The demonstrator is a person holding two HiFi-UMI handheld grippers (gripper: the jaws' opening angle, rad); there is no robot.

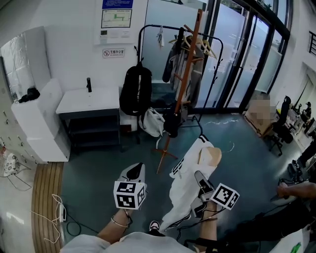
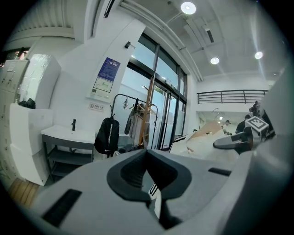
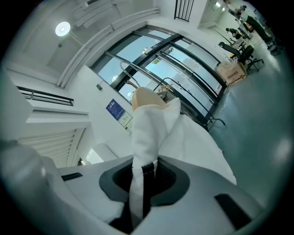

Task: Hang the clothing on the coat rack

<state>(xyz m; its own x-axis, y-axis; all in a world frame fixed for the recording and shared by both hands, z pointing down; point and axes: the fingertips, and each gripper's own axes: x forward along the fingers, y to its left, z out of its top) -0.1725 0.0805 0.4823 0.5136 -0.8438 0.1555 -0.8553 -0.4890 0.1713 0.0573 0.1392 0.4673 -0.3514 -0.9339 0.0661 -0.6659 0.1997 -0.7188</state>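
White garment [image 1: 183, 190] on its wooden hanger [image 1: 212, 157] hangs near right, cloth pinched in the right claw [image 1: 201, 181], jaws almost together. Left claw [image 1: 135, 171] closed, empty, just left. Coat rack [image 1: 186, 74] stands farther off, centre.

Bright ceiling lamps [image 2: 188, 7], fisheye-warped edges, blurred near foreground.

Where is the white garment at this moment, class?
The white garment hangs lower right of centre in the head view, clamped in the right gripper, just right of the wooden coat rack.
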